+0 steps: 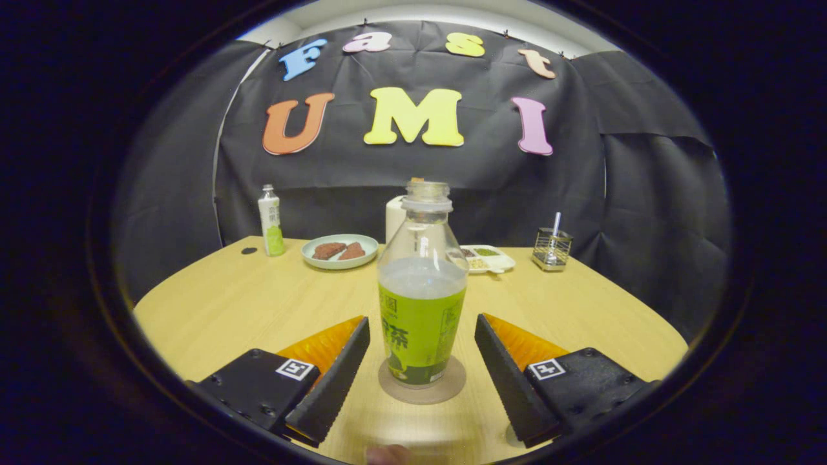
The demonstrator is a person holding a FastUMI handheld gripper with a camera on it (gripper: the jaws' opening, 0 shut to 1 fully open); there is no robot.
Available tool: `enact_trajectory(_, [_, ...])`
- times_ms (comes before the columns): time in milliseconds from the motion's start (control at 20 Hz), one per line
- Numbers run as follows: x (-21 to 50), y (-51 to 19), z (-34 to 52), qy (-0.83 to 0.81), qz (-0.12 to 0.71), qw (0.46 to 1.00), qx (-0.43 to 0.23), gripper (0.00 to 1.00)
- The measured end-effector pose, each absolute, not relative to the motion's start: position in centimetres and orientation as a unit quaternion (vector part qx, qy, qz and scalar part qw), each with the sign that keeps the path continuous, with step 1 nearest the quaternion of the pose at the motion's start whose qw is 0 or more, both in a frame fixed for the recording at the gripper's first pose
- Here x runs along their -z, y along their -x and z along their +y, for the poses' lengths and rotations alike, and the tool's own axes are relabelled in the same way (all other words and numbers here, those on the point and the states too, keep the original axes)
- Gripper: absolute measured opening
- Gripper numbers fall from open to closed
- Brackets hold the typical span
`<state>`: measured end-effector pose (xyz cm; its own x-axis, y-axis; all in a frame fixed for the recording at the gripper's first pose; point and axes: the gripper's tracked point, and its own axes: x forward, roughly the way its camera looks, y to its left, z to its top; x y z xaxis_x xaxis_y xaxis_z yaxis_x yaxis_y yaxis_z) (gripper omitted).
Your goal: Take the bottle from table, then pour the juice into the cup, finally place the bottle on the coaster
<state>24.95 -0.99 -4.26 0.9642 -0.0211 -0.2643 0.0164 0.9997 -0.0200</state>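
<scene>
1. Tool (pixel 423 361) pose — it sits low over the wooden tabletop (pixel 226 303), level and pointing straight across it toward the black cloth wall, its two fingers (pixel 336 381) spread wide with clear gaps on both sides of the bottle; neither finger touches anything.
2. Bottle (pixel 421 290) — it stands upright on the round coaster (pixel 422 387), between the fingers and slightly ahead of their tips. It is clear plastic, uncapped, with a pale ring at its neck, and green liquid fills roughly its lower half.
3. Writing on the bottle: a green label wraps the lower body and carries large dark characters, cut off by the curve of the bottle, so I leave them unread.
4. A fingertip of the person (pixel 387 455) shows at the near rim of the view, below the coaster.
5. Beyond the bottle, well apart from it, lie a pale green plate (pixel 340 250) with two brown pieces of food, and a white divided tray (pixel 491 258) holding small portions.
6. A white cup (pixel 394 216) is partly hidden behind the bottle's neck.
7. A small white-and-green bottle (pixel 271 221) stands near the far left of the tabletop; its label is too small to read.
8. A wire holder (pixel 552 248) with a straw-like stick stands at the far right, near the wall.
</scene>
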Motion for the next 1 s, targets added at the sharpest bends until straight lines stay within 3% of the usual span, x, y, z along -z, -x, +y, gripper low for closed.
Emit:
enact_trajectory(600, [-1.9, -8.1, -4.1, -0.009, 0.025, 0.999, 0.026, 1.00])
enact_trajectory(1000, [-1.8, -4.8, -3.0, 0.023, 0.009, 1.000, 0.012, 1.00])
